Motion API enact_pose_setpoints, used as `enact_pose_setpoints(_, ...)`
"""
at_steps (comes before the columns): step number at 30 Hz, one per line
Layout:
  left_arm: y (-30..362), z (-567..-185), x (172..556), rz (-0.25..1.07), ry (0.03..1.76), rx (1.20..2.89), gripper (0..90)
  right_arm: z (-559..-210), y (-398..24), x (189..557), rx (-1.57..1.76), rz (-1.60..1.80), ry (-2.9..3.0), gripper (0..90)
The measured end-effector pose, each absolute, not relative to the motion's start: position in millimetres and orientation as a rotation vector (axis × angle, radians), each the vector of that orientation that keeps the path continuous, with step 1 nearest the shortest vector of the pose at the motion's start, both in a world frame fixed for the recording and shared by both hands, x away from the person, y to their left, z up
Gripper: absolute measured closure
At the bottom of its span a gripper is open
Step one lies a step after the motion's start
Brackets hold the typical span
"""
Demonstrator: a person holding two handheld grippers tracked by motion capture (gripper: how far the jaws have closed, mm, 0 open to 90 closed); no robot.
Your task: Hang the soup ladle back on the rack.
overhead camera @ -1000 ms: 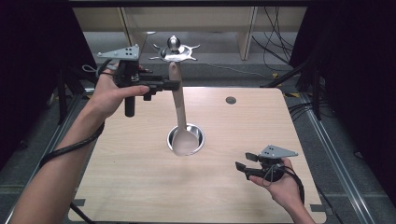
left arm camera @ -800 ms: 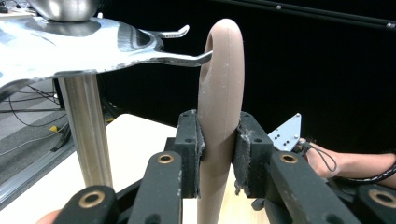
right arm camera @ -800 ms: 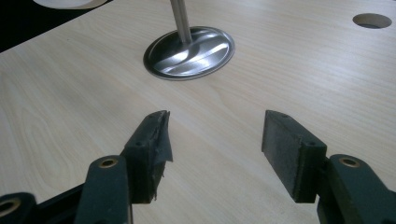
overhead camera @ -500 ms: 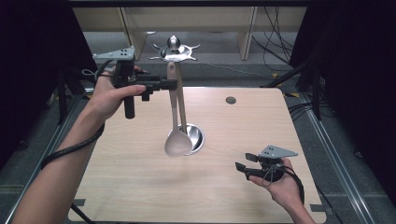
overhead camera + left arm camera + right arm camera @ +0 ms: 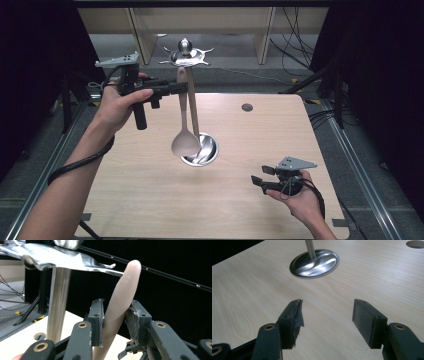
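A beige spoon (image 5: 185, 143) hangs bowl-down above the table, its handle (image 5: 122, 297) pinched between the pads of my left gripper (image 5: 184, 88), which is shut on it. Just right of the spoon rises a metal stand with a thin pole (image 5: 194, 116), a round shiny base (image 5: 206, 151) and a wavy, hooked top plate (image 5: 186, 56). In the left gripper view the handle tip sits just under an edge of that top plate (image 5: 50, 257). My right gripper (image 5: 257, 181) rests low near the front right of the table, open and with nothing in it, pointing toward the base (image 5: 317, 262).
The light wooden table (image 5: 150, 200) has a small round hole (image 5: 247, 107) at the back right. Wooden shelf legs and cables lie beyond the far edge. A black cable trails from the left forearm.
The spoon's bowl has swung left, from in front of the stand's base to beside it. The left gripper has barely shifted and the right gripper has stayed still.
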State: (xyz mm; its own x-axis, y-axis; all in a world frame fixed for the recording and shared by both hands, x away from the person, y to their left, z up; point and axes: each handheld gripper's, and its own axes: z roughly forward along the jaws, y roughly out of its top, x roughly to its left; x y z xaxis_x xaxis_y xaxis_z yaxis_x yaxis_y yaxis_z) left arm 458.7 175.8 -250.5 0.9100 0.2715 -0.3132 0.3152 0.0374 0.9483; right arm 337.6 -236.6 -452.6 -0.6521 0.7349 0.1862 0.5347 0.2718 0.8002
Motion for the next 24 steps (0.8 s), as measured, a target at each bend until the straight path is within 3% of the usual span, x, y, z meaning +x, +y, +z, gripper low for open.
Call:
enact_pose_setpoints(13,178.5,-254.2,458.7,-0.060,0.545,1.450,59.9,-455.7,-237.3,340.1,1.131,1.325,2.325,40.7)
enact_pose_setpoints(16,178.1,-254.3,456.2,-0.002,0.558,1.455,55.8,-454.7,-238.1,339.5,1.133,1.299,2.323,40.7)
enact_pose_setpoints(18,177.8,-254.4,453.7,0.056,0.568,1.461,47.8,-456.0,-237.7,340.0,1.128,1.311,2.322,40.5)
enact_pose_setpoints(24,181.7,-256.8,434.4,0.340,0.577,1.540,36.7,-455.9,-238.0,339.7,1.133,1.319,2.328,40.5)
